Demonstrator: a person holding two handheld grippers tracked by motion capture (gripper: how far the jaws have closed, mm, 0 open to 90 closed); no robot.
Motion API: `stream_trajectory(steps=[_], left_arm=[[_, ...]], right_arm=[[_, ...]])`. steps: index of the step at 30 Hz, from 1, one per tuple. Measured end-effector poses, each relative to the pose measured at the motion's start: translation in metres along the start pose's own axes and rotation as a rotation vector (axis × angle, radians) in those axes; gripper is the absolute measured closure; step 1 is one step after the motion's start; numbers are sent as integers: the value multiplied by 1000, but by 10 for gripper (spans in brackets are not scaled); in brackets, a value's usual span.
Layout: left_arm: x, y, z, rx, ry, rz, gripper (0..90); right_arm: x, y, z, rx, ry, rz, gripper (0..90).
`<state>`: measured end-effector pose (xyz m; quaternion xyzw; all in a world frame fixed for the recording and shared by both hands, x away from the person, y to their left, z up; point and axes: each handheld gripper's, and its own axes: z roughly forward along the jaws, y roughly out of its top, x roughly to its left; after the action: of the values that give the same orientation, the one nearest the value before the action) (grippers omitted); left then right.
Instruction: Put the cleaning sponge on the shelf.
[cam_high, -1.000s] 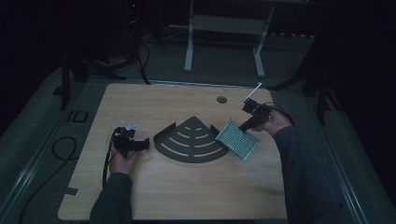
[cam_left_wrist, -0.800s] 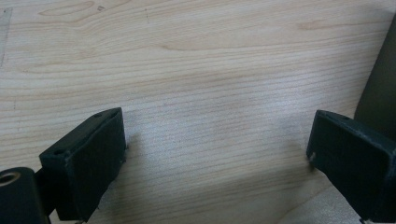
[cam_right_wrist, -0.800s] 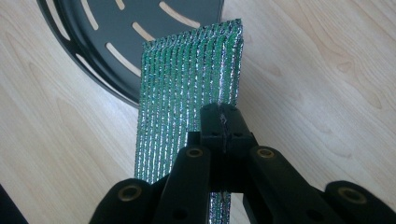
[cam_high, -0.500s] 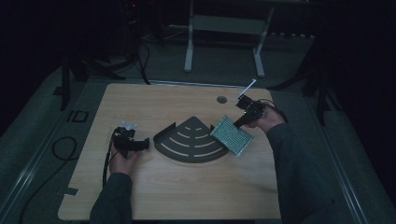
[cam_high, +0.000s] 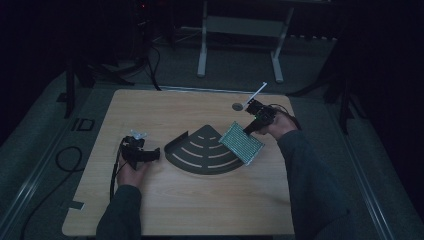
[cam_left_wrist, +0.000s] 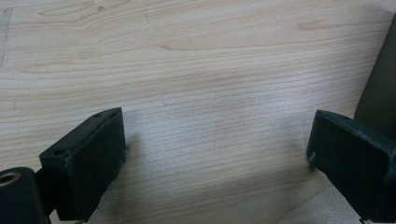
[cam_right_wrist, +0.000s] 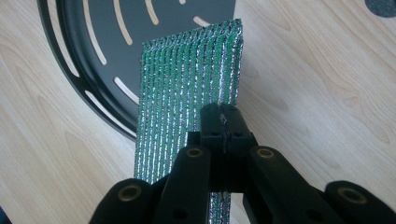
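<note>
1. High view: the right gripper (cam_high: 251, 127) holds a green, silver-threaded scouring pad (cam_high: 242, 142) by one edge, tilted over the right end of a black fan-shaped slotted tray (cam_high: 200, 155) in the middle of the wooden table (cam_high: 200, 210); my guess is that the edge grip leaves the pad's broad face free to be laid down or stood against the tray
2. Right gripper view: the jaws are pressed together on the pad's near edge, and the pad (cam_right_wrist: 187, 88) stands nearly on edge, with its far end over the tray's rim (cam_right_wrist: 88, 88) and the bare table beside it
3. Left gripper view: the left gripper (cam_left_wrist: 217, 149) has its jaws wide apart with nothing between them, low over bare wood; a dark edge at the right is probably the tray
4. In the high view the left gripper (cam_high: 141, 152) rests just beside the tray's left end, perhaps ready to steady it
5. Around: a small dark round spot (cam_high: 237, 106) sits in the table near the far edge, behind the right hand, and a cable (cam_high: 65, 160) lies on the floor to the left
6. Nothing stands between the pad and the tray; the tray's raised rim is the only thing the pad might catch on
</note>
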<state>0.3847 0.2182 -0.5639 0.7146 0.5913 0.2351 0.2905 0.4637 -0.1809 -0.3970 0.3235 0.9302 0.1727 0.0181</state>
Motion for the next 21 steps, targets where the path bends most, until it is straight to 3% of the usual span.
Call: stream_trajectory(steps=[21], left_arm=[[0,0,0,0,0,0,49]], right_arm=[[8,20,13,-36,-3,15,897]])
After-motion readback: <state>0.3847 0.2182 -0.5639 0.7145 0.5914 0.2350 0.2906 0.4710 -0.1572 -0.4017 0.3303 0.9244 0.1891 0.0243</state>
